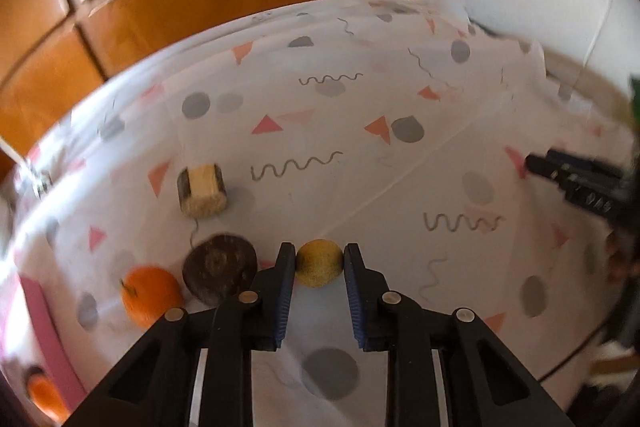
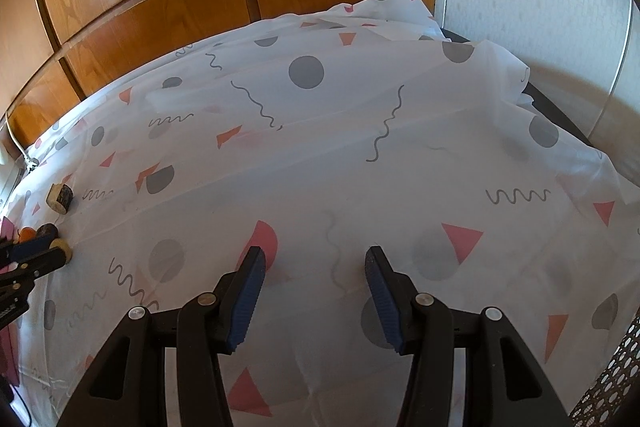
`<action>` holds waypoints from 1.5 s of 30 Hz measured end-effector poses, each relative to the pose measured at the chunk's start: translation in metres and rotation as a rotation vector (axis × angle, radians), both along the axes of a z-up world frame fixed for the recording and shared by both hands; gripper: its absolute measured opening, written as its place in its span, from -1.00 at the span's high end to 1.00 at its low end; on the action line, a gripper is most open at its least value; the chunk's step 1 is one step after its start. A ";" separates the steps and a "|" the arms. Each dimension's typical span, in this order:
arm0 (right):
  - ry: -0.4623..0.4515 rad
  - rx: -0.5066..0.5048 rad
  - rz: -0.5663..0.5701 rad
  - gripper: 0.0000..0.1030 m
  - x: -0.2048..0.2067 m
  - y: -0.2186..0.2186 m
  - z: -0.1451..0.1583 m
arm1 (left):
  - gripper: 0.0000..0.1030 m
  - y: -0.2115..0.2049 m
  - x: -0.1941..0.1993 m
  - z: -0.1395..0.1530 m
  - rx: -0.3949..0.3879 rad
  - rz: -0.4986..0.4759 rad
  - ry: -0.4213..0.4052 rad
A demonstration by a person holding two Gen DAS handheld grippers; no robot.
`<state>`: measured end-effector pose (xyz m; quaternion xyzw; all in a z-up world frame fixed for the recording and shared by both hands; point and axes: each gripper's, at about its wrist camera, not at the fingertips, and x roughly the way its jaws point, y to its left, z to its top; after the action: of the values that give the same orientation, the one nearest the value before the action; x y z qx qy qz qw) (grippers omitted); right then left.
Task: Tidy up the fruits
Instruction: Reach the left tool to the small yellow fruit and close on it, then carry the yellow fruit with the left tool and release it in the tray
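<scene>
Blue-padded fingers (image 1: 285,291) of my left gripper (image 1: 319,263) bracket the small round yellow fruit (image 1: 319,263) on the white patterned tablecloth (image 1: 400,187), pads touching or nearly touching its sides, though I cannot tell if it is truly clamped. I judge this as the grasp step; next I need a firm squeeze and lift clear of the dark brown rounded fruit (image 1: 219,274) and orange mandarin (image 1: 151,294) just beside on the left, toward what looks like a pink tray edge (image 1: 44,327). My right gripper (image 2: 316,267) hovers spread wide, holding nothing, well apart from the fruits.
</scene>
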<state>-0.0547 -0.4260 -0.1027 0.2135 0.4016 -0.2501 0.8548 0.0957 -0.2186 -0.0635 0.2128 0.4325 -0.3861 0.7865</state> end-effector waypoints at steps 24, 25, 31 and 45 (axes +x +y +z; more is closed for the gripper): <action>0.015 -0.048 0.006 -0.05 0.000 0.006 0.000 | 0.52 0.121 -0.040 0.049 -0.224 0.316 0.045; 0.016 -0.050 0.006 -0.05 0.000 0.006 0.000 | 0.52 0.128 -0.040 0.050 -0.227 0.335 0.042; 0.019 -0.059 0.006 -0.05 -0.001 0.008 0.000 | 0.52 0.161 -0.042 0.054 -0.251 0.425 0.033; 0.027 -0.067 0.011 -0.05 -0.001 0.013 0.001 | 0.52 0.269 -0.031 0.048 -0.249 0.795 -0.019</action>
<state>-0.0560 -0.4128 -0.1021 0.1791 0.4058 -0.2618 0.8572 0.0643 0.0504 -0.0152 -0.0641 0.4238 -0.1000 0.8979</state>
